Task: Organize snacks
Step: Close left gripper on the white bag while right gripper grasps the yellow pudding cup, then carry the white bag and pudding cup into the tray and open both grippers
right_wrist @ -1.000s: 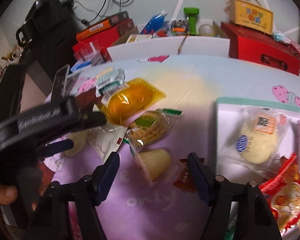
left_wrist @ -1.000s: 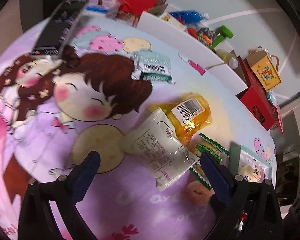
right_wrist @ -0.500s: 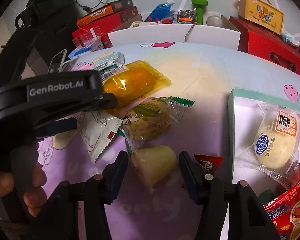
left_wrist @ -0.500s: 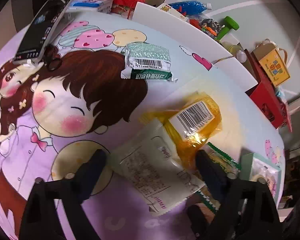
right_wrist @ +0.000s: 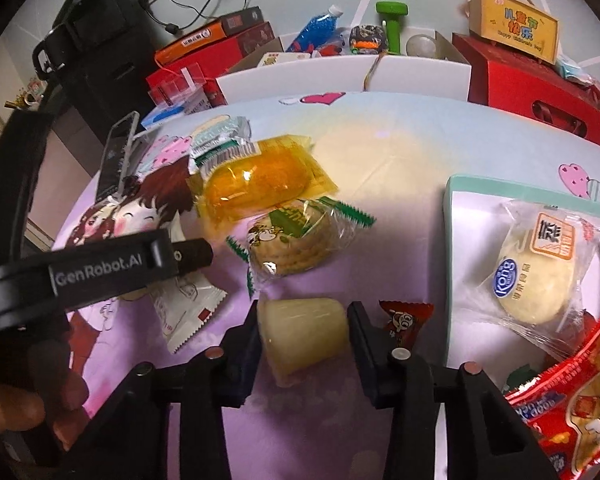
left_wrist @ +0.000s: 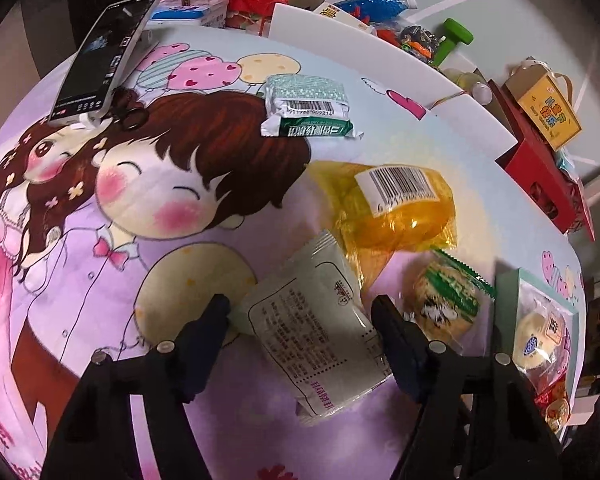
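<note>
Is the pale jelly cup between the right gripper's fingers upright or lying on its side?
On its side. The jelly cup lies on the tablecloth, between the right gripper's fingers.

The left gripper [left_wrist: 302, 310] is low over the cartoon tablecloth [left_wrist: 80, 264], with its two fingers [left_wrist: 208, 332] spread on either side of a white snack packet [left_wrist: 320, 328]. The left finger touches the packet's edge; the right one is just beside it. Behind the packet lies a yellow packet [left_wrist: 396, 216] with a barcode label. To the right is a green biscuit packet [left_wrist: 446, 304], and further right a tray [left_wrist: 504, 292] with a round bun [left_wrist: 540, 340]. A green-and-white packet [left_wrist: 308, 106] lies further back, and a phone [left_wrist: 104, 60] leans at the left.
</note>
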